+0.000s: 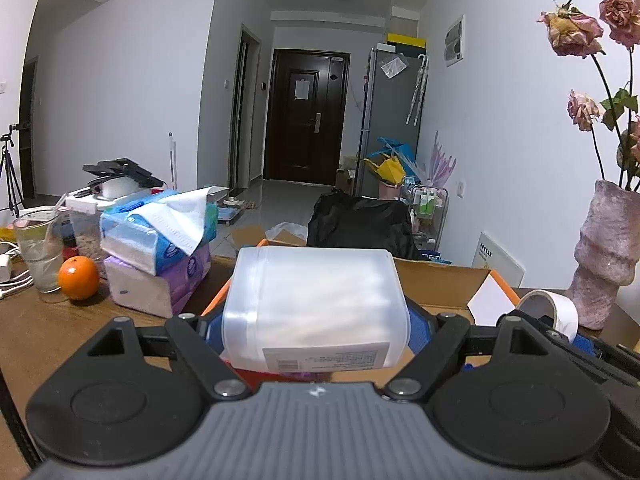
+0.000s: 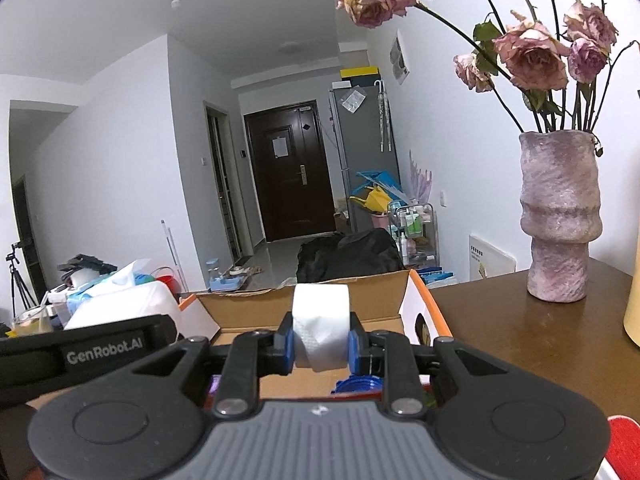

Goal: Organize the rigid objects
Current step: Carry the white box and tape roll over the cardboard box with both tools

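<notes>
Cardboard box interior mostly hidden behind tape roll; blue lid inside, perhaps a jar's.

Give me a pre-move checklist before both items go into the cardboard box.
1. Left tool clamped on the translucent plastic container: ok, blue pads against both sides.
2. Right tool shut on the white tape roll: ok.
3. Cardboard box flaps open: ok.
4. Free space on the box floor: cannot tell; a blue lid shows inside and both tools block the rest.
5. Vase of dried roses clear of the right tool's path: ok, it stands apart on the table, right of the box.
6. Tissue packs clear of the left tool: ok, left of the box.
</notes>
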Motion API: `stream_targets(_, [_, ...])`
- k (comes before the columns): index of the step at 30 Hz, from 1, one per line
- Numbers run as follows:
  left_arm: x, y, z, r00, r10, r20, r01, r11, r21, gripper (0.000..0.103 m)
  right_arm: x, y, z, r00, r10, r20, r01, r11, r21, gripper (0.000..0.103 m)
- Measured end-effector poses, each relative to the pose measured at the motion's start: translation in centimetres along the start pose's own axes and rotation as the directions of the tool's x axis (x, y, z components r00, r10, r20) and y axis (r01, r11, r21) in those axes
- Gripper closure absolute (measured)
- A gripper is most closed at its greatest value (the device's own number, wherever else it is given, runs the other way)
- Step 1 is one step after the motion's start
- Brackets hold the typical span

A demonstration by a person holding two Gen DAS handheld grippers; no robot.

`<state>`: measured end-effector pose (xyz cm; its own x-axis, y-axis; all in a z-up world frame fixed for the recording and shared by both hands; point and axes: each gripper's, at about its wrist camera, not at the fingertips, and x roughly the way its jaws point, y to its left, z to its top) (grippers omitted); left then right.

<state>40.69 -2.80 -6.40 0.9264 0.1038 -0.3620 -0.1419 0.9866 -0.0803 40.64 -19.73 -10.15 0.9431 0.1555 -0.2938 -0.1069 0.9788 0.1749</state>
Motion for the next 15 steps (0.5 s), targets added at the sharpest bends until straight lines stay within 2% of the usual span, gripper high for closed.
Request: stream_targets(15, [4.6, -0.9, 1.1, 1.000, 0.012, -0.009, -0.011, 1.000, 0.020, 0.020, 4.4, -0.1, 0.6, 0.999, -0.040, -0.024, 0.040, 0.999, -0.013, 0.079])
